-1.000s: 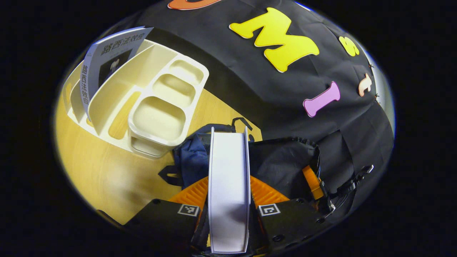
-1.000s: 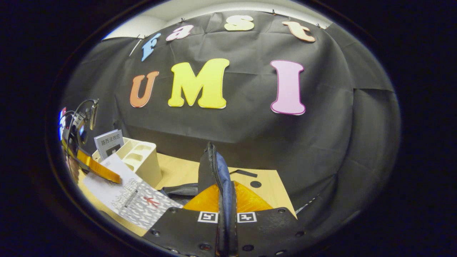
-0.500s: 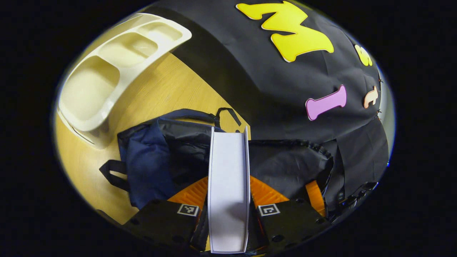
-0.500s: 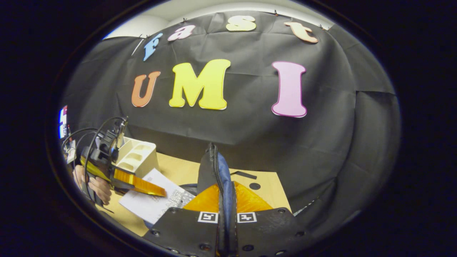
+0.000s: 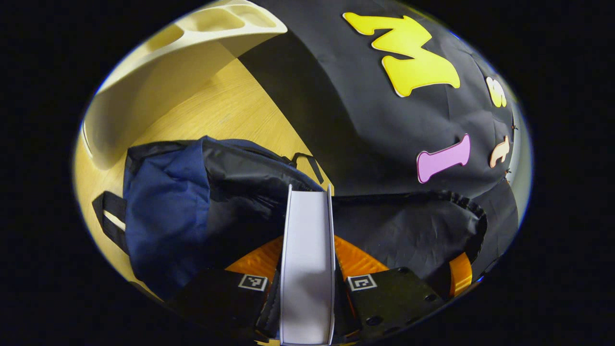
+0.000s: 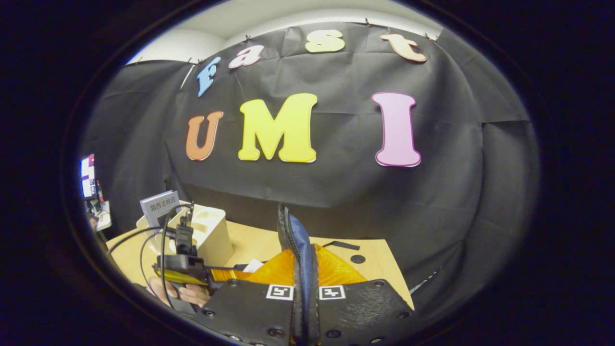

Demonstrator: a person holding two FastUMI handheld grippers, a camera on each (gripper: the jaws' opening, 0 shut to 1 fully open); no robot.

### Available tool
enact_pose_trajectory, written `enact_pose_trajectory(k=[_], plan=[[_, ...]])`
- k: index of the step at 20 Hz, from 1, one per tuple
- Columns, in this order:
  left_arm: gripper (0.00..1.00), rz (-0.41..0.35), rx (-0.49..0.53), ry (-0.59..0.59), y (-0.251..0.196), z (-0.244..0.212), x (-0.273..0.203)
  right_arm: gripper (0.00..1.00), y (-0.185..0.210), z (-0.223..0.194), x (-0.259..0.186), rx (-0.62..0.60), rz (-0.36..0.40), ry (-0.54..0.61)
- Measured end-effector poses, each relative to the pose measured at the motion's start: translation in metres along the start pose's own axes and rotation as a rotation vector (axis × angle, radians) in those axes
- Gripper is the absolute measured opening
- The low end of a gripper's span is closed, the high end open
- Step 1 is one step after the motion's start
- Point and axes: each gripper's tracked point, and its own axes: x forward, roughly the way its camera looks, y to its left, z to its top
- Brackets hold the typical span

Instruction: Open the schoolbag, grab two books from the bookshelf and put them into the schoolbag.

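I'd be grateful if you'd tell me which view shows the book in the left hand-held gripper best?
The left gripper view: the book stands edge-on between that gripper's fingers, aimed at the open schoolbag. The right gripper view catches just a white corner of it, beside the left hand-held gripper.

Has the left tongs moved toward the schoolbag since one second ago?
Yes. In the right gripper view the left tongs has swung right, away from the bookshelf, toward the schoolbag.
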Motion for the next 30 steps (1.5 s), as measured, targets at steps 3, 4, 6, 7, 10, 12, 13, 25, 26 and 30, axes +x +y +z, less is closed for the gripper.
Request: enact_pose_trajectory(k=[3,4,6,7,10,12,13,25,26,30], plan=[[0.47,0.0,0.041,-0.085,0.007,0.001,-0.006,0.05,-0.006,-0.004,-0.001,0.035,-0.004,0.001],[0.46,0.002,0.048,-0.114,0.007,0.002,-0.006,0.04,-0.007,-0.006,-0.001,0.045,-0.006,0.0],[0.47,-0.007,0.06,-0.153,0.005,0.001,-0.003,0.04,-0.008,-0.005,-0.003,0.061,-0.009,-0.005],[0.46,-0.01,0.052,-0.164,0.007,-0.002,0.0,0.04,-0.008,-0.004,-0.003,0.064,-0.009,-0.009],[0.47,-0.024,0.021,-0.186,0.011,-0.01,0.012,0.05,-0.003,-0.003,-0.006,0.063,-0.01,-0.014],[0.47,-0.037,0.0,-0.191,0.015,-0.017,0.021,0.04,0.0,-0.004,-0.007,0.069,-0.006,-0.012],[0.47,-0.044,-0.007,-0.195,0.014,-0.017,0.025,0.04,0.002,-0.003,-0.007,0.076,-0.005,-0.014],[0.71,0.013,0.018,-0.017,0.049,-0.042,0.02,0.05,-0.002,-0.028,-0.006,0.116,-0.059,0.028],[0.71,0.036,0.065,0.0,0.052,-0.042,0.017,0.05,-0.005,-0.03,-0.007,0.119,-0.071,0.031],[0.75,0.126,0.225,0.026,0.066,-0.036,0.002,0.02,-0.01,-0.043,-0.014,0.143,-0.099,0.049]])
